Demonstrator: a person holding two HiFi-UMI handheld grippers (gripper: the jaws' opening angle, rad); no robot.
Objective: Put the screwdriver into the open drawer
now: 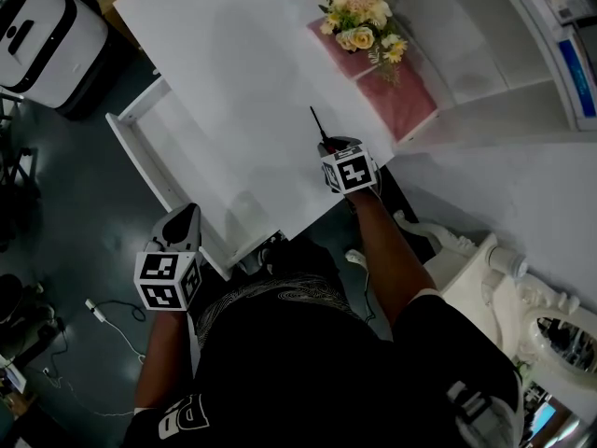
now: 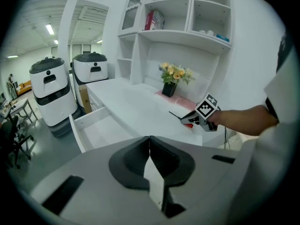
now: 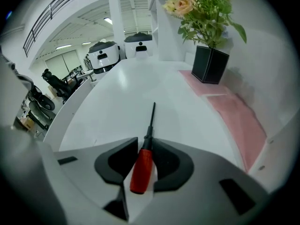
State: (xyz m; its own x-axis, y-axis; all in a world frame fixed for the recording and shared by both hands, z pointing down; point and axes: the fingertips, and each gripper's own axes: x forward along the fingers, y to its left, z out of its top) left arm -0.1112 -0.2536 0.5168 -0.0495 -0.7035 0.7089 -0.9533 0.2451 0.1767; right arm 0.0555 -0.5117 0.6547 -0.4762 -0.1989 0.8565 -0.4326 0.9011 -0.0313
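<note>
Right hand-held gripper (image 3: 146, 146), jaws parted, straddles screwdriver (image 3: 141, 168) on desk (image 3: 112, 109).

Drawer (image 1: 173, 147) open, clear frm above; desk (image 1: 233, 91) mid bare; flowers (image 1: 359, 12) + shelf unit (image 1: 550, 26) block far side.

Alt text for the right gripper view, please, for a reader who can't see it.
A red-handled screwdriver lies on the white desk between the right gripper's open jaws, its black shaft pointing away. A pink mat and a black pot of flowers sit further right.
</note>
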